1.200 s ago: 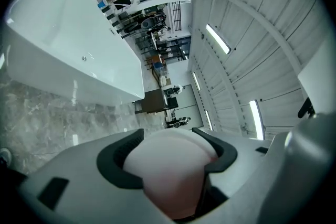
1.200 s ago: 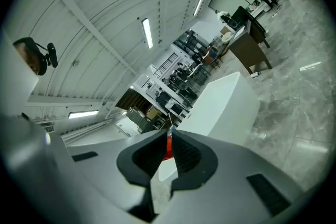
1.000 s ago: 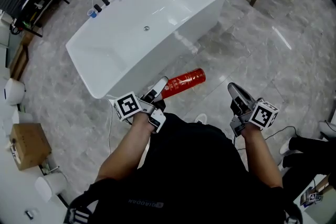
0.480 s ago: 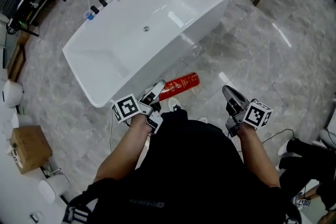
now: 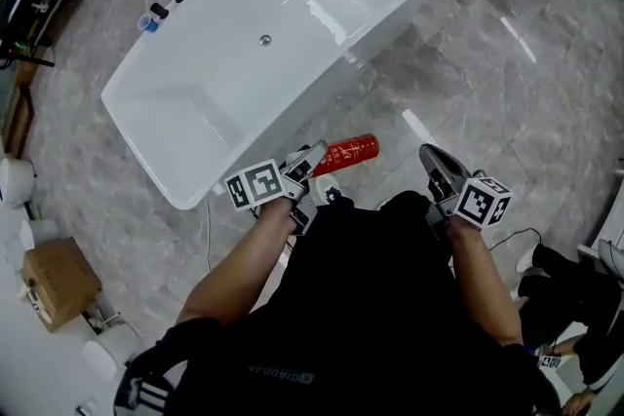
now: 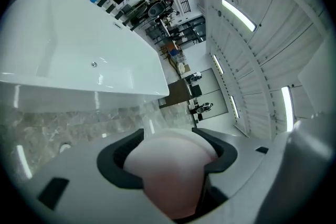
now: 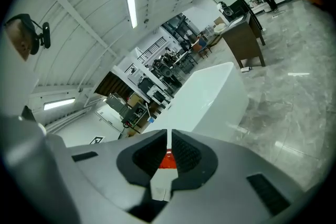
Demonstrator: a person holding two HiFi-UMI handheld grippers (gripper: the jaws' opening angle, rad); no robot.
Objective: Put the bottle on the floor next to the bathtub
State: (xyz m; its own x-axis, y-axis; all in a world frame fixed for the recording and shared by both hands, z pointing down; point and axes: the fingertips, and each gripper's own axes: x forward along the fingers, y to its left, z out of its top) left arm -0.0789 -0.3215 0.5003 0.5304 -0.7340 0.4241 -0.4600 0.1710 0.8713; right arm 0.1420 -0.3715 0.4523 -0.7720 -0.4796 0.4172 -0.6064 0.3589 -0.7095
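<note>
The red bottle [image 5: 348, 153] is pinched at its near end by the left hand-held gripper [image 5: 314, 155], just beside the white bathtub [image 5: 283, 127]. The right hand-held gripper [image 5: 431, 157] is pressed together on nothing.

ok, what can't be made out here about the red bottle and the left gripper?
- Head view: whether the red cylindrical bottle touches the grey marble floor or hangs above it; the steep downward angle hides any gap.
- Head view: the bottle's gripped end, covered by the left gripper; the left gripper view shows only a pale blur between the jaws.
- Head view: the bottle's print, too small to read.
</note>
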